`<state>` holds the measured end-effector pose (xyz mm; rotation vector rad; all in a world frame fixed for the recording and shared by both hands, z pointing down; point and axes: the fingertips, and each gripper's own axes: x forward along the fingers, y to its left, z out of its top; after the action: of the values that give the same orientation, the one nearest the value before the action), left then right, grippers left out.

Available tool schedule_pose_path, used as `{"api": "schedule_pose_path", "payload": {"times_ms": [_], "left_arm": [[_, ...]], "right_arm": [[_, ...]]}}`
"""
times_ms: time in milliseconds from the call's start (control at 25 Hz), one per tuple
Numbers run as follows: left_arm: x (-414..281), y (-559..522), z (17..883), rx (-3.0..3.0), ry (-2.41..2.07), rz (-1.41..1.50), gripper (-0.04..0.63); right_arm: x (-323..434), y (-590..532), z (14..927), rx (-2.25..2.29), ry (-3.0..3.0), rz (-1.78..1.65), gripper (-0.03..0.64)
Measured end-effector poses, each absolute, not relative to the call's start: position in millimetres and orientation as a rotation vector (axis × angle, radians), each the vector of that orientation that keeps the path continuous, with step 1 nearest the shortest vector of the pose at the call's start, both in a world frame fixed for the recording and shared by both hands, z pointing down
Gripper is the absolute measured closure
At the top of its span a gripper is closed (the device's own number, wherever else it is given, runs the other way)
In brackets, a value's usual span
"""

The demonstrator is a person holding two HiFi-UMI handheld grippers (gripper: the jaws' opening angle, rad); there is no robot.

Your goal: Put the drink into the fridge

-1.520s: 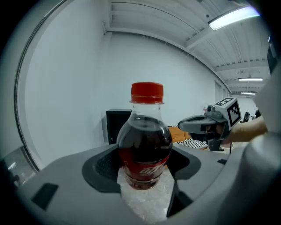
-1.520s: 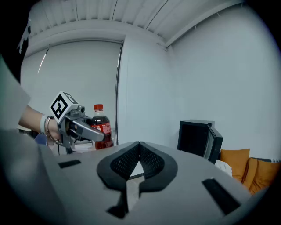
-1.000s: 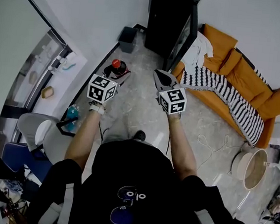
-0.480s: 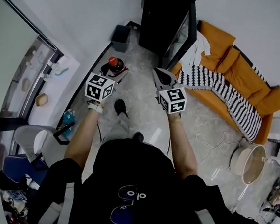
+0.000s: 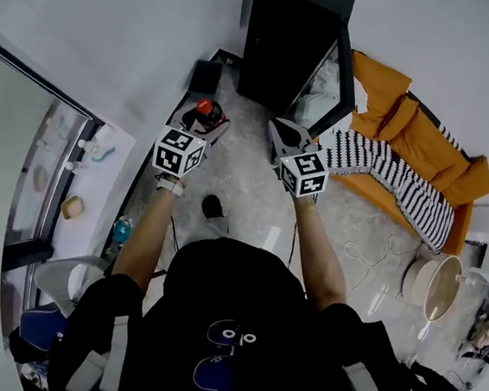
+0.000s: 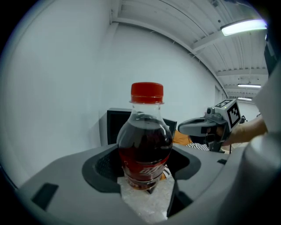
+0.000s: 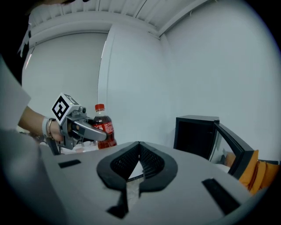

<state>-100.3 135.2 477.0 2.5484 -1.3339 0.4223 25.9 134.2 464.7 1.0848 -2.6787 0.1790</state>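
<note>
Head view, centre of frame: two grippers are held side by side. The left gripper is clamped on the single bottle, which is upright with its red cap up. The right gripper is closed on nothing. Beyond, at upper middle, one black fridge is seen with its door open; its inside is lost in darkness.

Two hand-held grippers, one cola bottle, one black fridge, one orange sofa, one striped blanket.

Red-capped cola bottle, dark brown with a red label; black fridge; orange sofa; black-and-white striped blanket.
</note>
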Motion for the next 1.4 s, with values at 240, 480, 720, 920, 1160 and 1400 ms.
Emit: {"api": "schedule_pose_path", "payload": {"times_ms": [240,480,720,920,1160,1400], "left_arm": [[-127,87,484,2.572,-1.279,0.422,0.289],[-131,53,492,2.578,-1.230,0.422,0.290],[-125,20,500,2.584,-1.197,0.434,0.289],[-119,-26,501,2.600,-1.176,0.433,0.290],[-103,-97,492,2.620,-1.163,0.446,0.290],[-81,-160,486,2.647,-1.156,0.463,0.290]], "right_arm": [[-4,96,476,1.118,-2.635,0.182,0.609],[-3,68,491,1.162,-2.589,0.223,0.609],[0,28,496,1.183,-2.583,0.230,0.609],[0,-23,499,1.187,-2.599,0.231,0.609],[12,-96,491,1.203,-2.610,0.231,0.609],[27,-165,491,1.224,-2.616,0.242,0.609]]}}
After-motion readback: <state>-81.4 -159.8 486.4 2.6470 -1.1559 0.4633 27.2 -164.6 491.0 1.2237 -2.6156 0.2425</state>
